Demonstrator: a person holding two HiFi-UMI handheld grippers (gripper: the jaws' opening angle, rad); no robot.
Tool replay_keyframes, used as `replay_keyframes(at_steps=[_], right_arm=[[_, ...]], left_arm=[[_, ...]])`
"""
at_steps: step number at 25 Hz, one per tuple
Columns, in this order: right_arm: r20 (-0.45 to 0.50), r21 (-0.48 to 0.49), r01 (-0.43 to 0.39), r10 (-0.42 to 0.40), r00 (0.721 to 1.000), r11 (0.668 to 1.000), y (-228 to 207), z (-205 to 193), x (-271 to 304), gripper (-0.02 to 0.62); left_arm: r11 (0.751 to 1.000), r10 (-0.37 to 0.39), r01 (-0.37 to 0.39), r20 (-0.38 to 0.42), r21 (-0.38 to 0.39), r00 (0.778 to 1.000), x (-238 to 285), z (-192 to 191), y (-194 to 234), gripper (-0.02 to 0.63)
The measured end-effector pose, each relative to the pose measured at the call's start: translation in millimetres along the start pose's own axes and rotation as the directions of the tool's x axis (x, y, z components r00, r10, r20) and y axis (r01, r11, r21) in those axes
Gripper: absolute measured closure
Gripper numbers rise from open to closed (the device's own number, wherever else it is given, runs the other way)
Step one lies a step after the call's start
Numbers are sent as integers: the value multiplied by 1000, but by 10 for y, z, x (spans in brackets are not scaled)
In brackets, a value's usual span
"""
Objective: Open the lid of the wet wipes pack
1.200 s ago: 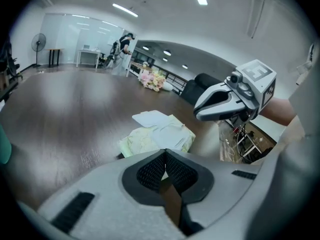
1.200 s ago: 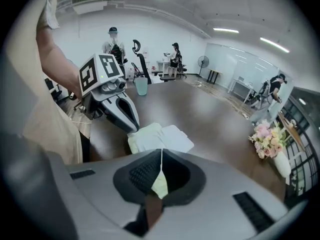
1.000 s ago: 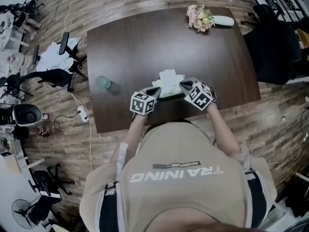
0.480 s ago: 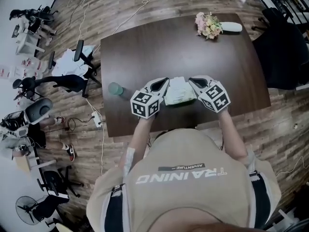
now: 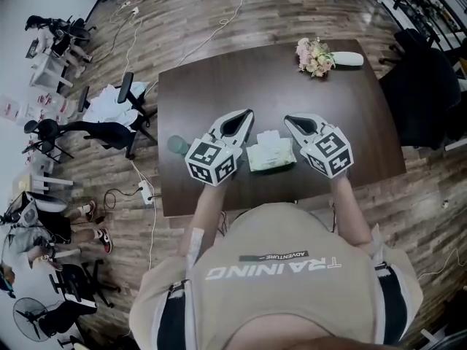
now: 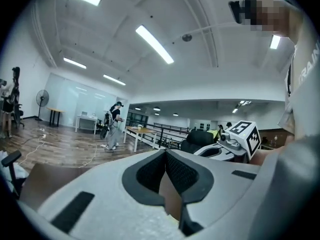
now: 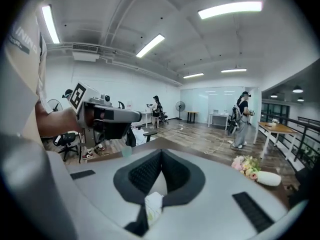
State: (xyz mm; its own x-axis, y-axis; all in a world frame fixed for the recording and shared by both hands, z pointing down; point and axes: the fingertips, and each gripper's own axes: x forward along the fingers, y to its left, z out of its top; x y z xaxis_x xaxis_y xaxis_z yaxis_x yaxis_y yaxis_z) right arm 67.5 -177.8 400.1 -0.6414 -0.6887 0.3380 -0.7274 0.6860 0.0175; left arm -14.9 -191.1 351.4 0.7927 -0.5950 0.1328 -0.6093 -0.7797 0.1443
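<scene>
The wet wipes pack [image 5: 271,156], pale green with a white flap at its far end, lies on the dark brown table [image 5: 241,86] near the front edge. Both grippers hang above the table on either side of it, touching nothing. My left gripper [image 5: 247,114] is shut, its jaw tips meeting with nothing between them [image 6: 165,152]. My right gripper [image 5: 289,120] is shut and empty too [image 7: 161,152]. In the right gripper view a bit of the pack [image 7: 154,204] shows below through the gap behind the jaw tips. Each gripper view shows the other gripper beside it.
A bunch of flowers [image 5: 312,55] in a white vase [image 5: 349,59] lies at the table's far right corner. A green cup [image 5: 176,145] stands at the left edge. Office chairs [image 5: 109,126] and cables are on the floor to the left, and a black chair [image 5: 423,86] stands to the right.
Both grippers have risen from the pack on the table and now hang higher, pointing more level. The pack has stayed on the table.
</scene>
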Motion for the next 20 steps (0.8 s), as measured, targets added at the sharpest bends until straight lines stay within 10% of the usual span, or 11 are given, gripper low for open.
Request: replay_keyframes(at_steps=[20], right_arm=[[184,-77,159,-143,973,984,-239,571,-169,581]], left_arm=[[986,95,-110,123,123,988,-198,557,196,597]])
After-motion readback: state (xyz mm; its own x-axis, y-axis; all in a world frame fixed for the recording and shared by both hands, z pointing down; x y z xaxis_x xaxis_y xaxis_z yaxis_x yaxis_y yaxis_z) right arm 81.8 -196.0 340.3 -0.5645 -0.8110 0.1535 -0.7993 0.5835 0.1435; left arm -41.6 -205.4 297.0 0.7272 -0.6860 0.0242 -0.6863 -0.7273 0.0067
